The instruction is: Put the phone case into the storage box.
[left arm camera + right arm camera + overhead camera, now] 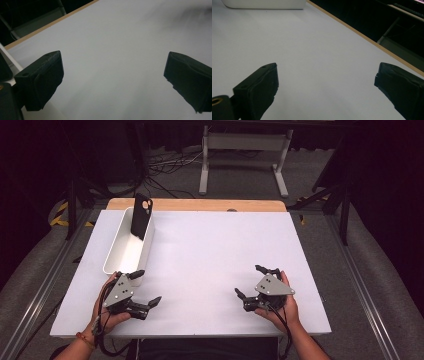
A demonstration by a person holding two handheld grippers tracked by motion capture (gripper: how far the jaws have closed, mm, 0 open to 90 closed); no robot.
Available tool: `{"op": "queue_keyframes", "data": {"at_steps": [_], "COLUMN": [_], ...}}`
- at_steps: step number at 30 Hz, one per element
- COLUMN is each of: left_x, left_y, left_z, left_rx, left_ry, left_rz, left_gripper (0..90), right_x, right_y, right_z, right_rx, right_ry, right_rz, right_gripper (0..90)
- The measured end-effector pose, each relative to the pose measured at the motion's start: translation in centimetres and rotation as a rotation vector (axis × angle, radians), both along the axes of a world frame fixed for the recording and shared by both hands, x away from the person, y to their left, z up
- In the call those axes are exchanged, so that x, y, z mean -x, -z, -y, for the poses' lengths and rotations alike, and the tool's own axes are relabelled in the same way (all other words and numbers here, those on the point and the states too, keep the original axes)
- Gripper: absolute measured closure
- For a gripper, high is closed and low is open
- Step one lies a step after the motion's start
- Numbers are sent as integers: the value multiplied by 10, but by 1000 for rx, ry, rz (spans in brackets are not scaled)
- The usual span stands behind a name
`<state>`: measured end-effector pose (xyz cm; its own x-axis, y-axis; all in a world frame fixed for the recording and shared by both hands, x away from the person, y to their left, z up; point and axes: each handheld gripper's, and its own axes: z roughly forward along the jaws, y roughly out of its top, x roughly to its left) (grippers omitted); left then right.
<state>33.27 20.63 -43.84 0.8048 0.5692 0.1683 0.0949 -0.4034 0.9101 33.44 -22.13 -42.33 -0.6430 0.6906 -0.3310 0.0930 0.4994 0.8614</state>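
The black phone case (142, 216) stands up in the far end of the long white bin (116, 254), leaning on its wall so it stays put. Your left gripper (145, 287) rests low right by the bin's near end, jaws wide apart and empty. Your right gripper (252, 281) sits well away, also spread wide, holding nothing.

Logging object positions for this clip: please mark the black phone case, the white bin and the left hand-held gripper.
black phone case (142, 217), high view, middle of its back.
white bin (148, 247), high view, right wall.
left hand-held gripper (146, 287), high view, midway between its open fingertips.
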Motion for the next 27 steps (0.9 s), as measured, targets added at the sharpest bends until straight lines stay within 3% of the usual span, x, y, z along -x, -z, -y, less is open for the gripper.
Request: {"op": "queue_keyframes", "data": {"at_steps": [27], "left_x": [-3], "left_y": [0], "left_z": [2], "left_rx": [5], "left_ry": [7], "left_rz": [-17], "left_gripper": [35], "right_x": [-1], "right_y": [1], "right_z": [0], "right_rx": [-9], "right_ry": [5], "right_rz": [-10], "right_gripper": [47]}}
